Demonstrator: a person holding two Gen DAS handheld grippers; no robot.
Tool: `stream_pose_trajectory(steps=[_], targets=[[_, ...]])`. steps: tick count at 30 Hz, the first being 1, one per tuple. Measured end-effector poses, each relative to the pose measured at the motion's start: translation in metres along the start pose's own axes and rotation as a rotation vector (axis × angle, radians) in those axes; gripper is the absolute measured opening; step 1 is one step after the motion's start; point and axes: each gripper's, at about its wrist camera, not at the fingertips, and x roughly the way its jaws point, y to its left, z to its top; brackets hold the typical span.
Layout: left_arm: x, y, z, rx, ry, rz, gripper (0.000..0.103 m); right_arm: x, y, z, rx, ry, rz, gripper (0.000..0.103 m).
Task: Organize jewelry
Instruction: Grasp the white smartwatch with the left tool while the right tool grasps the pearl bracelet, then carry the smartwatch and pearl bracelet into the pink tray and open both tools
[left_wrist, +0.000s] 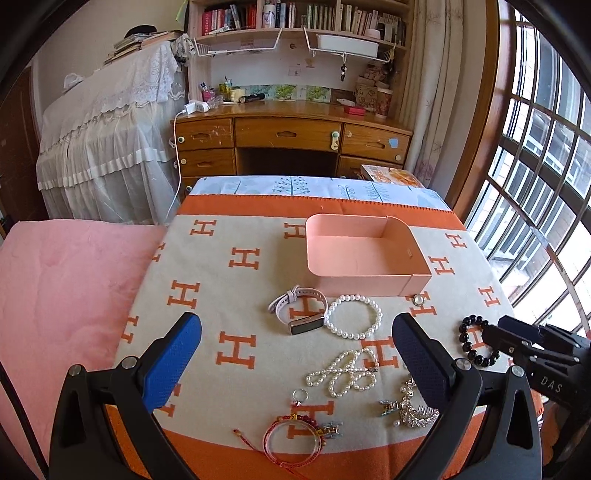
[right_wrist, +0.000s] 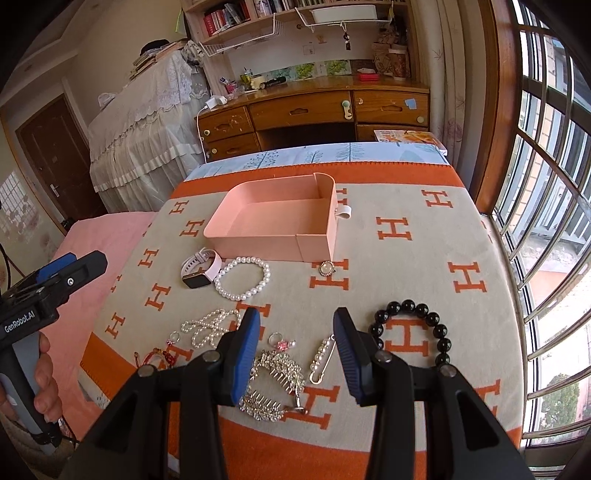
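Note:
A pink tray (left_wrist: 369, 275) (right_wrist: 258, 242) stands empty on the H-patterned blanket (left_wrist: 229, 295). In front of it lie a pink-strapped watch (left_wrist: 295, 308) (right_wrist: 199, 269), a pearl bracelet (left_wrist: 354, 316) (right_wrist: 242, 278), a pearl necklace (left_wrist: 347, 373) (right_wrist: 207, 326), a black bead bracelet (left_wrist: 476, 341) (right_wrist: 413, 332), a rhinestone comb (left_wrist: 413, 410) (right_wrist: 273, 384), a red bangle (left_wrist: 291, 441), a pearl pin (right_wrist: 323, 358), rings and a small brooch (right_wrist: 327, 268). My left gripper (left_wrist: 295, 354) is open above the necklace, holding nothing. My right gripper (right_wrist: 297, 354) is open above the comb and pin, holding nothing.
A pink quilt (left_wrist: 62, 295) lies to the left of the blanket. A wooden desk (left_wrist: 291, 136) with shelves stands beyond the bed. A barred window (right_wrist: 546, 221) is on the right. A book (left_wrist: 391, 175) rests at the bed's far right corner.

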Motion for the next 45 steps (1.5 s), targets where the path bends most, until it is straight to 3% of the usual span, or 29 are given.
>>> stream_pose_trajectory(steps=[3,6,9,11,14,15,23,25,27,31,32,36,38,40,45], targets=[[0.017,0.008,0.014,0.044,0.073,-0.024,0.102,0.011,0.001,0.017,-0.004,0.041,0.031,0.042],[0.034,0.013,0.022,0.096,0.091,-0.012,0.102,0.026,0.002,0.032,0.01,0.096,0.086,0.042],[0.052,0.008,0.016,0.231,0.086,-0.036,0.102,0.046,0.007,0.043,0.01,0.137,0.1,0.042],[0.069,0.005,0.007,0.292,0.103,-0.002,0.102,0.062,0.012,0.048,0.006,0.162,0.105,0.041],[0.094,0.013,0.0,0.278,0.162,-0.027,0.099,0.092,0.018,0.05,0.014,0.234,0.142,0.041],[0.101,0.017,0.0,0.261,0.18,-0.039,0.092,0.103,0.02,0.05,0.014,0.256,0.149,0.041],[0.146,0.038,0.007,0.195,0.253,-0.08,0.081,0.167,0.036,0.047,-0.019,0.356,0.072,0.029],[0.157,0.037,0.008,0.202,0.28,-0.088,0.069,0.172,0.045,0.048,-0.063,0.335,0.036,0.027],[0.167,0.036,0.01,0.211,0.302,-0.109,0.067,0.175,0.051,0.05,-0.106,0.329,-0.001,0.025],[0.183,0.03,0.014,0.239,0.328,-0.125,0.065,0.177,0.057,0.049,-0.164,0.307,-0.064,0.008],[0.187,0.029,0.015,0.244,0.335,-0.131,0.063,0.176,0.055,0.048,-0.165,0.302,-0.062,0.008],[0.203,0.022,0.017,0.257,0.393,-0.15,0.035,0.171,0.048,0.044,-0.142,0.297,-0.023,0.007],[0.205,0.018,0.016,0.278,0.393,-0.142,0.027,0.165,0.042,0.043,-0.113,0.294,0.002,0.007],[0.204,0.015,0.014,0.291,0.401,-0.146,0.006,0.156,0.037,0.043,-0.087,0.284,0.024,0.007],[0.188,0.017,0.008,0.265,0.379,-0.125,0.004,0.12,0.039,0.052,-0.091,0.215,0.07,0.007]])
